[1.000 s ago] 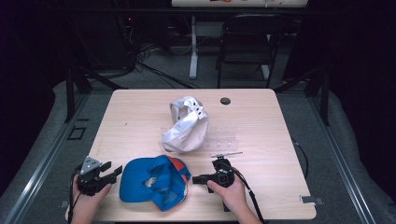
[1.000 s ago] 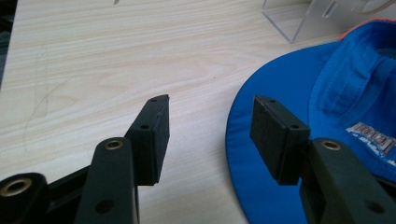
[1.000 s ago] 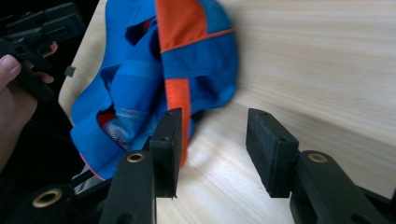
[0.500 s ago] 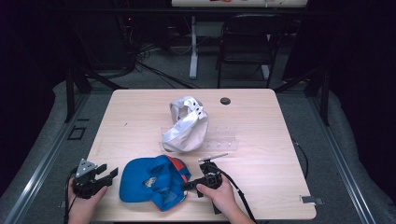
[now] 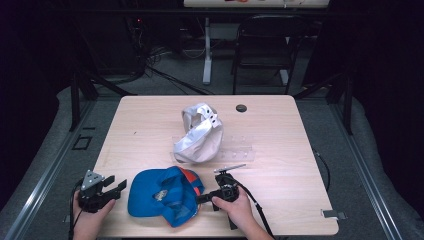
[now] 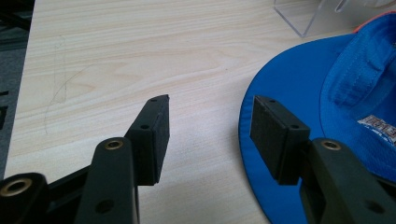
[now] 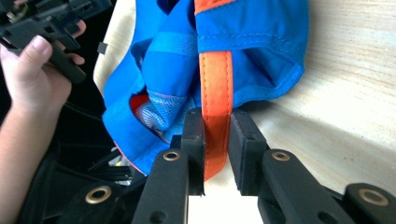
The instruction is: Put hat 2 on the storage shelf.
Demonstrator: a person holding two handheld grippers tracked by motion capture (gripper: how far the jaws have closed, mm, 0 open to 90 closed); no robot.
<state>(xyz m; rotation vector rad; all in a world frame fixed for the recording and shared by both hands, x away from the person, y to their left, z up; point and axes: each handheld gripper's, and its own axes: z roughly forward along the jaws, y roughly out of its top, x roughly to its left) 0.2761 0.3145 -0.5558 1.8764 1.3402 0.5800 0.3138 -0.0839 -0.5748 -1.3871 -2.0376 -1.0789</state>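
A blue cap (image 5: 162,197) with orange trim lies upside down near the table's front edge. In the right gripper view its orange strap (image 7: 215,79) runs down between my right gripper's (image 7: 215,119) jaws, which are shut on it. From the high view, the right gripper (image 5: 201,199) sits at the cap's right side. My left gripper (image 5: 119,186) stands open just left of the cap. In the left gripper view the left gripper (image 6: 210,119) has bare wood in its gap, and one jaw hangs over the edge of the cap's blue brim (image 6: 299,79).
A white cap (image 5: 200,134) lies at the table's middle, leaning on a clear acrylic stand (image 5: 237,150). A small black disc (image 5: 241,108) sits near the far edge. A black chair (image 5: 270,45) stands beyond the wooden table (image 5: 295,200).
My right gripper has moved left to the blue cap and its jaws now hold the orange strap. The left gripper has barely shifted.
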